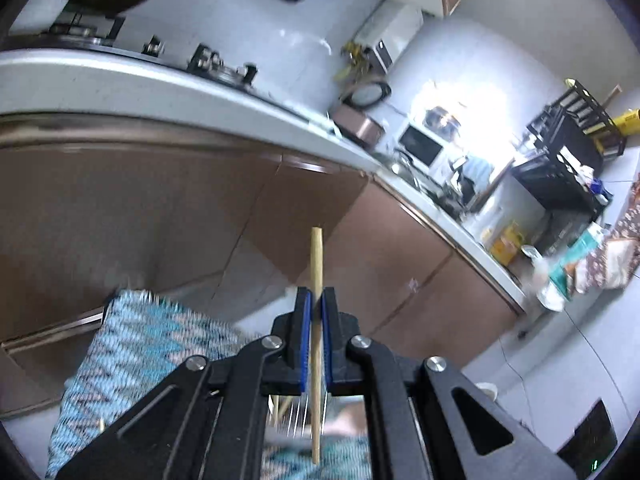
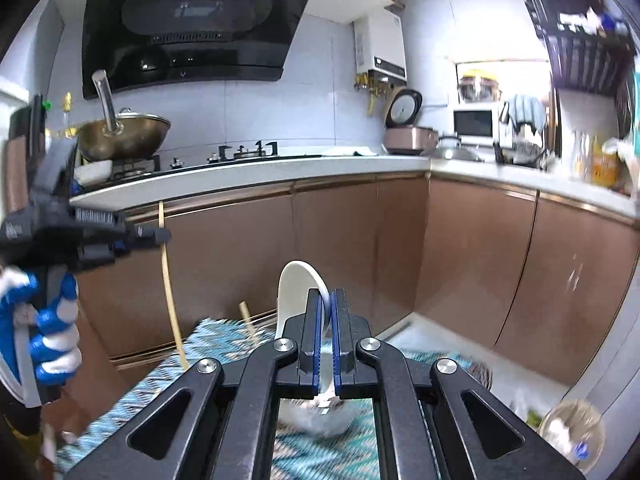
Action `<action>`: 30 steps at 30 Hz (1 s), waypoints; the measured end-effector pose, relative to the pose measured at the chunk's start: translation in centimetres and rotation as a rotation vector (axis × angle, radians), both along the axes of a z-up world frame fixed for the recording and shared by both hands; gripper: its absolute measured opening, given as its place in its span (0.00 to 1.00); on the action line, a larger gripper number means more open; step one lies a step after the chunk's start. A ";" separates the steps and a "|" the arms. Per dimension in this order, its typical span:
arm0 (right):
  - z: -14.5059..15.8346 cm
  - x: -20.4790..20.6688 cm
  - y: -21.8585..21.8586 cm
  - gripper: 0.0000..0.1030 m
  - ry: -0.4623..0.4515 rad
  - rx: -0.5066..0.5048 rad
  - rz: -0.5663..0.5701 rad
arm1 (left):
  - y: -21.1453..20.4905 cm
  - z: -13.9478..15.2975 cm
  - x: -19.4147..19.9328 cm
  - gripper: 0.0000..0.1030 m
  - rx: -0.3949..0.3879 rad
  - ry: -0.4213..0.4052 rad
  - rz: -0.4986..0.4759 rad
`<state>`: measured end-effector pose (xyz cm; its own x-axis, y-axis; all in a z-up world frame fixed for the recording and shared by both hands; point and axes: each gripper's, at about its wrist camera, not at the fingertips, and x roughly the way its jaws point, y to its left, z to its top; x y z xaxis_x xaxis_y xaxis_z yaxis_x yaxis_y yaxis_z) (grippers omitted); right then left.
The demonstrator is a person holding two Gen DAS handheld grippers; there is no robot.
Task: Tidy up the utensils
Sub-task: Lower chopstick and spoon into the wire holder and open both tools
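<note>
The right gripper (image 2: 327, 300) has its fingers (image 2: 312, 320) clamped on a white spoon (image 2: 298, 292), whose bowl stands up above the blue pads while its handle runs down between them. Below lies a blue-and-white patterned cloth (image 2: 224, 336), blurred, with a pale round thing under the spoon that cannot be made out. At the left edge a hand in a blue-and-white glove (image 2: 48, 340) carries the left gripper (image 2: 160, 235), pinched on a thin wooden chopstick (image 2: 170, 292) that hangs nearly upright. Behind are brown cabinet doors (image 2: 336, 248), a white worktop (image 2: 256, 178), a wok (image 2: 124, 136) on the hob and a black range hood (image 2: 192, 20).
</note>
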<state>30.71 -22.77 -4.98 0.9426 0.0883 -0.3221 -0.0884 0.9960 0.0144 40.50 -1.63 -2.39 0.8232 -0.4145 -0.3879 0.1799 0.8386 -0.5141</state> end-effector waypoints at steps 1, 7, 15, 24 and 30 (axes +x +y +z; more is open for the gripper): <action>-0.3 0.7 0.1 0.04 -0.004 -0.014 -0.007 | -0.5 -0.1 0.4 0.05 0.001 -0.012 0.009; -3.0 4.2 0.4 0.04 0.010 -0.063 -0.032 | -4.9 -2.7 2.3 0.05 0.097 -0.069 0.066; -7.2 5.9 0.7 0.05 0.030 -0.072 -0.023 | -8.8 -8.7 2.2 0.05 0.237 -0.113 0.090; -8.1 4.1 0.8 0.28 0.034 -0.045 -0.010 | -7.5 -8.9 0.0 0.22 0.251 -0.127 0.087; -6.6 1.7 0.2 0.38 0.022 -0.021 -0.052 | -5.4 -6.6 -3.3 0.35 0.263 -0.156 0.110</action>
<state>32.39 -22.56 -11.57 0.9384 0.0319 -0.3440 -0.0361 0.9993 -0.0056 37.15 -7.04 -8.99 0.9156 -0.2221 -0.3353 0.1405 0.9578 -0.2506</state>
